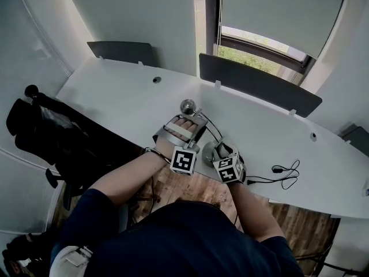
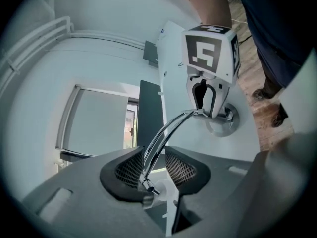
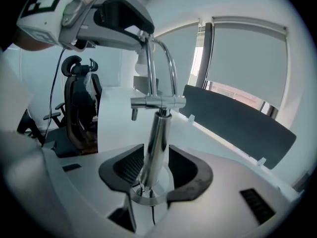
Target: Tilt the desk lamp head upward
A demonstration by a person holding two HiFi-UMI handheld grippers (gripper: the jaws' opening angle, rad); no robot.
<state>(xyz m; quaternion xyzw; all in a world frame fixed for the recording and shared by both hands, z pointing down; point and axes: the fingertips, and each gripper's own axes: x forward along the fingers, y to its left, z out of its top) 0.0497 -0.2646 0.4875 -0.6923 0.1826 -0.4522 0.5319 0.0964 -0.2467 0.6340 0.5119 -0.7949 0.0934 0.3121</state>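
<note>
The chrome desk lamp stands near the desk's front edge, and its round head (image 1: 187, 106) shows beyond my left gripper (image 1: 183, 130). In the left gripper view the lamp's twin curved rods (image 2: 161, 138) run between my left gripper's (image 2: 154, 171) pads, close to the left pad, and no pad clearly presses on them. Those rods lead down to the round base (image 2: 224, 124). My right gripper (image 3: 154, 171) straddles the upright post (image 3: 156, 143) just above the base ring (image 3: 147, 196), with a thin gap at each pad. A crossbar joint (image 3: 157, 102) tops the post.
A black cable (image 1: 285, 173) lies on the white desk (image 1: 115, 97) to the right. Dark divider panels (image 1: 259, 85) stand along the far edge below a window. A black office chair (image 1: 43, 128) sits at the left, and wood floor shows below the desk edge.
</note>
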